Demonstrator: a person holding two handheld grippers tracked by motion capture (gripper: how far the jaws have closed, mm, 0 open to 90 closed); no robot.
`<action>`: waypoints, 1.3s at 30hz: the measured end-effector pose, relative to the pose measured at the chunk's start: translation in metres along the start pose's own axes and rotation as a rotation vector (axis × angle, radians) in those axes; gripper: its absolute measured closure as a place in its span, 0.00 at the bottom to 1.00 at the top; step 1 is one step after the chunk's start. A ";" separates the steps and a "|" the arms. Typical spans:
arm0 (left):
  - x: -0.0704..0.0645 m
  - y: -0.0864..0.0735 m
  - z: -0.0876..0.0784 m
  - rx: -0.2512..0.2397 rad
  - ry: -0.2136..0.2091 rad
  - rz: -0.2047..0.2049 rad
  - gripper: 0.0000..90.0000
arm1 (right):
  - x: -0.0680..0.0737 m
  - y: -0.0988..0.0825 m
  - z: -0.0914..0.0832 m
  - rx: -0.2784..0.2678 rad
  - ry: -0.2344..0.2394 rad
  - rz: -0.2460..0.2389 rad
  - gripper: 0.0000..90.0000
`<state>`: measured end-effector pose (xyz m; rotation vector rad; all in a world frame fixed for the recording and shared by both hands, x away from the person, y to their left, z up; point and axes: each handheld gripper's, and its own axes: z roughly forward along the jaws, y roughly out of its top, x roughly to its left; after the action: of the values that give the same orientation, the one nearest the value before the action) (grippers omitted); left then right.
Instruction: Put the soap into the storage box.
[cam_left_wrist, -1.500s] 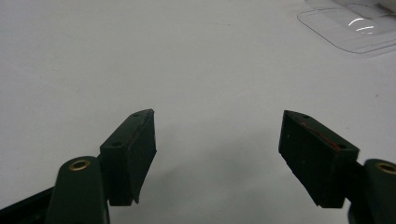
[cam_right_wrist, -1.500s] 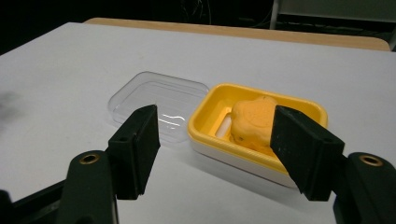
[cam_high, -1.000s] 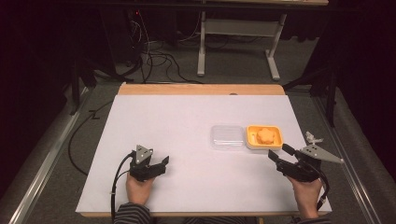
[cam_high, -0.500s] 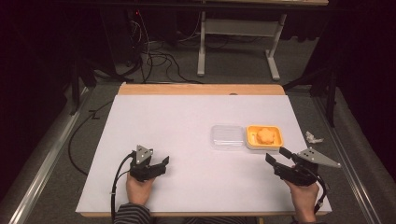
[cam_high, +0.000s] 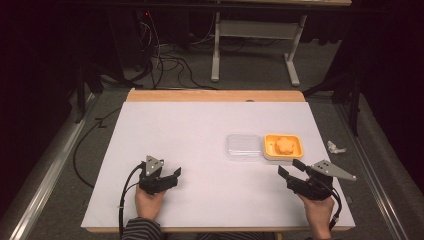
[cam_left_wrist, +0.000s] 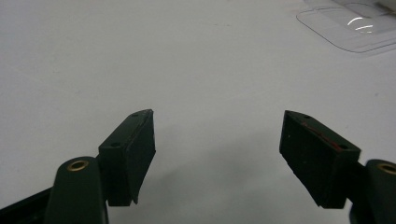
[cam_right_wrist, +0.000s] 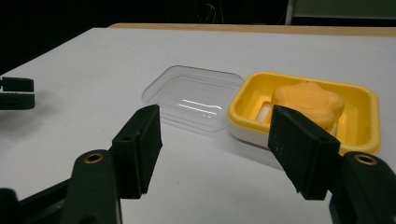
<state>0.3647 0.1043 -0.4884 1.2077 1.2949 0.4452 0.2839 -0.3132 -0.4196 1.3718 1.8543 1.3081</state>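
Soap (cam_right_wrist: 306, 103) fills the yellow dish (cam_right_wrist: 359, 100) beyond the released right hand-held gripper (cam_right_wrist: 215, 130); left hand-held gripper (cam_left_wrist: 217, 135) gapes over bare table (cam_left_wrist: 93, 56).

The flat white bench top (cam_high: 200, 150) is lit brightly and evenly from above in the high view, while the grey floor and the dark surroundings are left dim and nearly black at the frame edges. Soft, faint shadows are cast beneath the black jaws in the left gripper view, where those near jaws are rendered slightly blurred. White streaks of glare are seen on the clear plastic rectangular lid (cam_right_wrist: 196, 98), and the glossy yellow plastic tray (cam_right_wrist: 359, 107) is shown sharply with saturated colour.
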 end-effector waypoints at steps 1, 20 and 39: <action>0.000 0.000 0.000 0.001 0.000 0.007 0.30 | 0.002 -0.001 0.001 0.002 0.002 -0.006 0.39; 0.000 0.000 0.001 0.005 0.006 0.006 0.30 | 0.011 -0.009 0.016 0.058 0.004 -0.048 0.39; 0.000 0.000 0.001 0.007 0.004 0.007 0.30 | 0.012 -0.016 0.045 0.133 -0.016 -0.074 0.39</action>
<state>0.3653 0.1043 -0.4889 1.2186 1.2968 0.4486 0.3083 -0.2850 -0.4512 1.3617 1.9930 1.1520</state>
